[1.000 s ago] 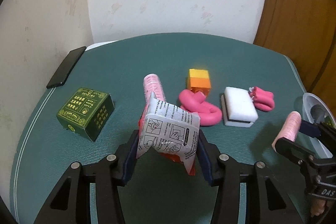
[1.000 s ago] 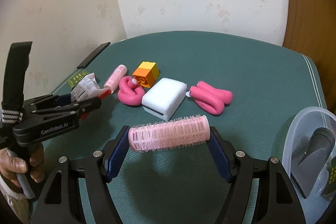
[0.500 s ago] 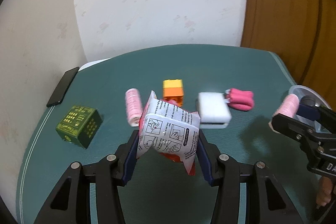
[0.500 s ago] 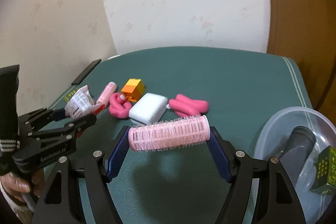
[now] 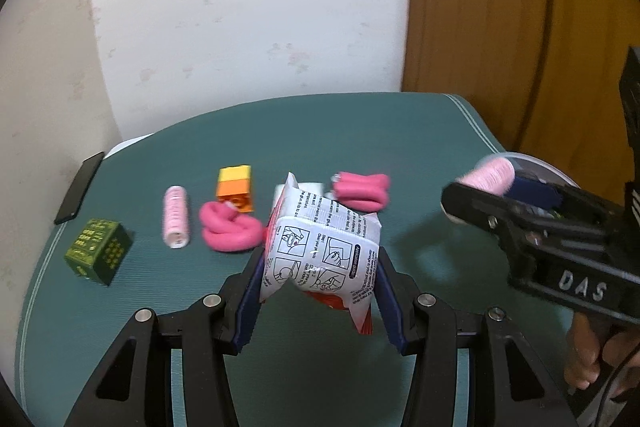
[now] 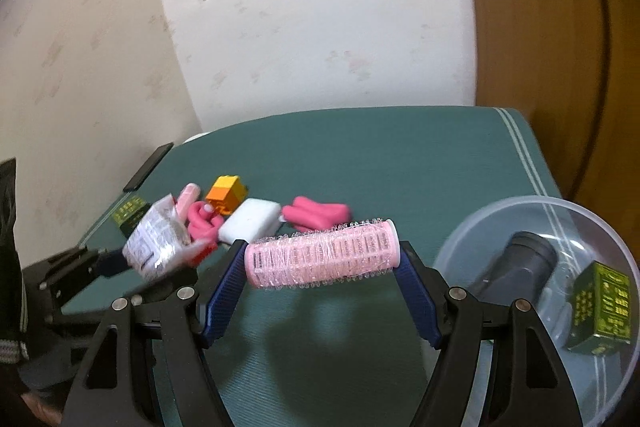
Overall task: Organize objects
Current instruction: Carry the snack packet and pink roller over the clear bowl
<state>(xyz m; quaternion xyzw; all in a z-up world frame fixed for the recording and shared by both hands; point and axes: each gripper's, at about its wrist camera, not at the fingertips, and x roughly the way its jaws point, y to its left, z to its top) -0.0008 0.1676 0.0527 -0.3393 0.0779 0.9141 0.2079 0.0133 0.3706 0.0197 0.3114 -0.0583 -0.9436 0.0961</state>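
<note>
My left gripper (image 5: 318, 277) is shut on a white printed sachet (image 5: 320, 251) with a red edge, held above the green table. My right gripper (image 6: 322, 267) is shut on a pink hair roller (image 6: 322, 254), held crosswise above the table just left of a clear plastic bowl (image 6: 472, 239). The roller also shows in the left wrist view (image 5: 490, 175). The bowl holds a dark grey cylinder (image 6: 516, 269) and a green box (image 6: 602, 307). On the table lie a second pink roller (image 5: 175, 217), an orange-yellow block (image 5: 235, 187), two pink foam twists (image 5: 230, 233) (image 5: 362, 187) and a white sponge (image 6: 250, 221).
Another green box (image 5: 98, 255) sits at the table's left. A black phone (image 5: 78, 193) lies at the far left edge by the wall. A wooden door stands to the right. The table's right edge runs just behind the bowl.
Both grippers have risen and drawn back from the table objects, keeping their loads. The right gripper has shifted toward the bowl, which now shows more fully.
</note>
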